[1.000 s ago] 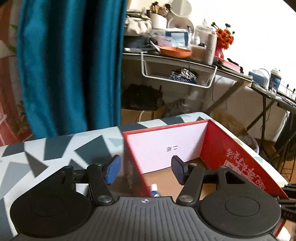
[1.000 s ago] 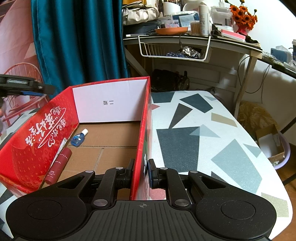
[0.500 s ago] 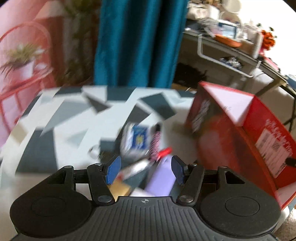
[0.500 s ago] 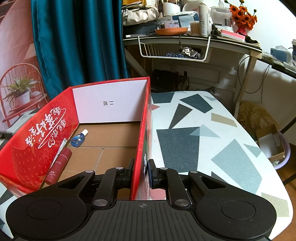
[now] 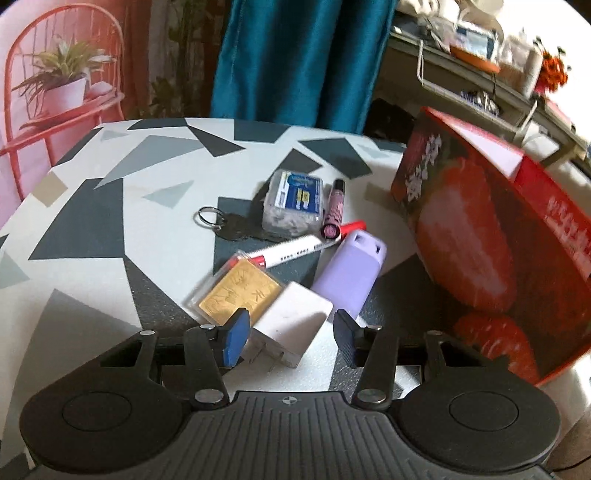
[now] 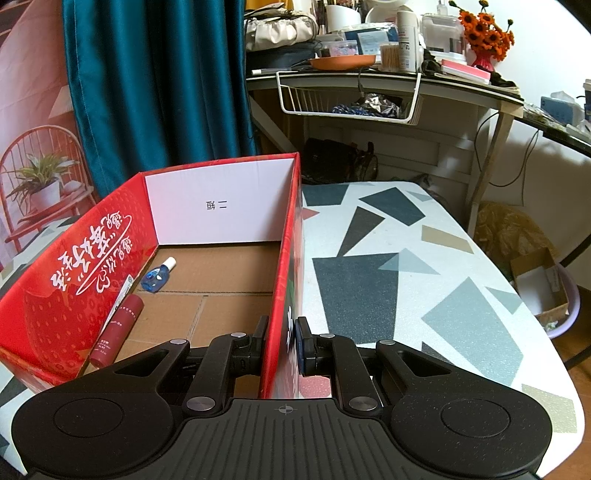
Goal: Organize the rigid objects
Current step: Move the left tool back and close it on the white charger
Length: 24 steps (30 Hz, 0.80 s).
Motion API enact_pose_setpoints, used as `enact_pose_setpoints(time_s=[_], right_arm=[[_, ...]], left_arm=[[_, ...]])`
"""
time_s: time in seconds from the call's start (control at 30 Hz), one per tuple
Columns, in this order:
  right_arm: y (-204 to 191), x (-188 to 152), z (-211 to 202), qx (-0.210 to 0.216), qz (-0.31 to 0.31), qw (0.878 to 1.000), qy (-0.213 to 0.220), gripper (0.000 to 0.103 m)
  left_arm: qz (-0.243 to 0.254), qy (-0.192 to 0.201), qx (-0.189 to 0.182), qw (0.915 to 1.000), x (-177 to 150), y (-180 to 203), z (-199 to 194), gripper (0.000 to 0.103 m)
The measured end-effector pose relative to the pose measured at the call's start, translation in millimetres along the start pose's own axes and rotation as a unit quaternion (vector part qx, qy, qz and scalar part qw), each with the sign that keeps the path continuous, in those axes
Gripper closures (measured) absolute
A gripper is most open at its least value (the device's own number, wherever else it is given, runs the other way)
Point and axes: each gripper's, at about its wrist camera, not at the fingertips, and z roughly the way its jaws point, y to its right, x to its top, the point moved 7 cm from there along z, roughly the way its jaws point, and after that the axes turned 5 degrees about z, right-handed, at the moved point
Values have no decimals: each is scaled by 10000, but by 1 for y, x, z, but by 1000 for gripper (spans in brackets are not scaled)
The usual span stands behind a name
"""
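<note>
Charger (image 5: 295,325) between left jaws, box (image 6: 284,258) clamped

We see a big blue curtain (image 6: 155,85), a red chair (image 5: 55,92) with a plant (image 5: 62,70), a white wire basket (image 6: 351,99), and orange flowers (image 6: 485,31).

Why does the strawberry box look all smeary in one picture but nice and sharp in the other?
Left wrist view: the red box is blurred, and the desk clutter behind it too. Right wrist view: the box is crisp, its white writing readable; the table edge bends from the fisheye lens.
</note>
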Motion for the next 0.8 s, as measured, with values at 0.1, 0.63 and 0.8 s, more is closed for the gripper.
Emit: enact_pose_setpoints(time_s=[0.1, 0.63, 0.8], right_arm=[[0, 0, 0, -1, 4, 10000, 3, 90], [0, 0, 0, 1, 2, 10000, 5, 90], [0, 0, 0, 0, 3, 10000, 5, 90]], left_arm=[[72, 14, 75, 9999, -3, 2, 6, 50], [631, 45, -284, 9976, -10, 36, 9, 55], [729, 77, -236, 9970, -8, 38, 15, 55]])
